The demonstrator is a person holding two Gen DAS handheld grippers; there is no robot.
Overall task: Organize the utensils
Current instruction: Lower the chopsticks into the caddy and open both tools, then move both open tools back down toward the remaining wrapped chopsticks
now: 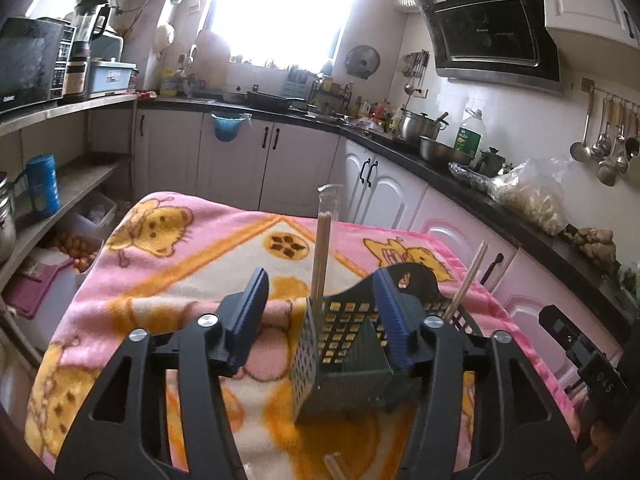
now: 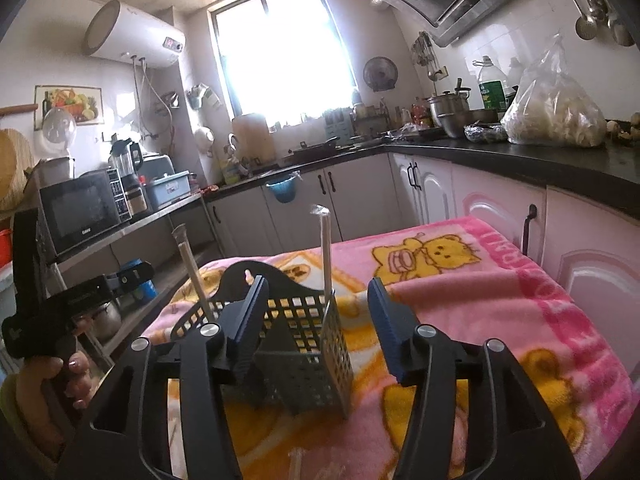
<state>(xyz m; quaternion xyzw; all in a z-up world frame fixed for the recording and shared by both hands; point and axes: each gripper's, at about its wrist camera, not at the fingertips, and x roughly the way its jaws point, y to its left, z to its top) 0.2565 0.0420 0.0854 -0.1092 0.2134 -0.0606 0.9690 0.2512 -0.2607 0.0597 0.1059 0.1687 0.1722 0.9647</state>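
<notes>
Both of our grippers hang over the same black utensil basket [image 1: 340, 344], and both have their blue-padded jaws spread apart with nothing between the pads. Our left gripper [image 1: 320, 320] looks down on one corner of the basket; its right finger [image 1: 394, 320] overlaps the basket's curved back wall, though we cannot tell whether it touches. Our right gripper [image 2: 316, 324] faces the basket from the other side, with its left finger [image 2: 246, 320] in front of the basket's perforated wall, and again contact is unclear.

The basket stands upright on a pink blanket [image 1: 168, 272] printed with yellow bears, which covers the table. A pair of wrapped chopsticks [image 1: 323, 256] stands nearly upright in one compartment, its clear wrapper poking out at the top. A second wrapped pair [image 1: 466, 280] leans outward from the compartment on the far side. In the right wrist view, the same two pairs appear as a vertical one [image 2: 326, 256] and a tilted one [image 2: 194, 276]. Another utensil lies flat on the blanket near the lower edge, too blurred for us to name.
</notes>
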